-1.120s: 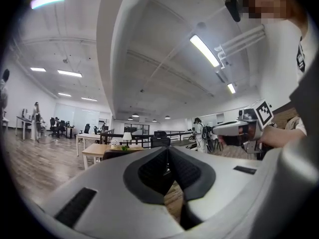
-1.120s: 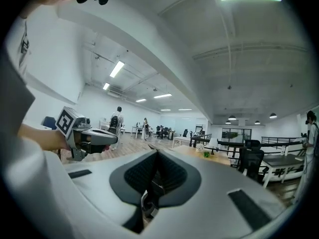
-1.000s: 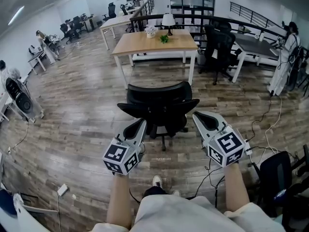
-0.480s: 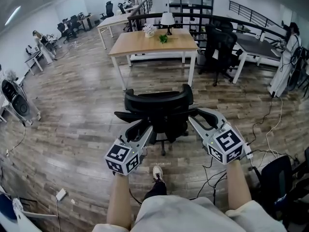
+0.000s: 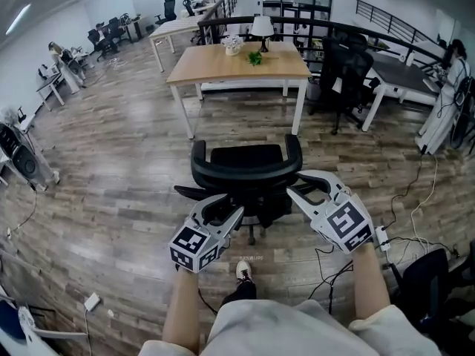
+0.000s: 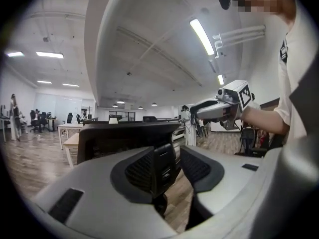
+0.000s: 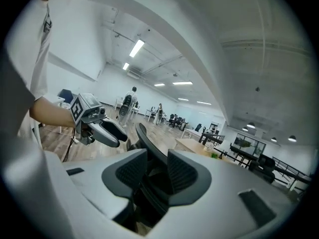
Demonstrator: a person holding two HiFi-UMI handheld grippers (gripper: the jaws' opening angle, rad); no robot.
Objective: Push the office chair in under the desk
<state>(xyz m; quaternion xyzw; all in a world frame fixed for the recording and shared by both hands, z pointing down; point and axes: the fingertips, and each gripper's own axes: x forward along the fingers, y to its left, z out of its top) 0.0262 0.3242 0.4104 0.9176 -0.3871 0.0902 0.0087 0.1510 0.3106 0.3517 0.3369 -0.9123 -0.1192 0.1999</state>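
Note:
The black office chair (image 5: pixel 245 170) stands on the wood floor with its back to me, a short way in front of the wooden desk (image 5: pixel 237 64). My left gripper (image 5: pixel 225 208) is at the chair's left side, and its jaws are opening. In the left gripper view a black part of the chair (image 6: pixel 162 166) sits between the pads and rests against the left one. My right gripper (image 5: pixel 303 186) is at the chair's right side, open. The backrest's edge (image 7: pixel 147 142) runs down between its pads.
A lamp (image 5: pixel 260 28), a small plant (image 5: pixel 255 58) and a white object (image 5: pixel 232 47) stand on the desk. Another black chair (image 5: pixel 349 76) and a grey desk (image 5: pixel 404 76) are to the right. Cables (image 5: pixel 401 236) lie on the floor at the right, near a power strip (image 5: pixel 383 236).
The chair and I have moved closer to the desk. Both grippers have opened and slid forward onto the chair's sides.

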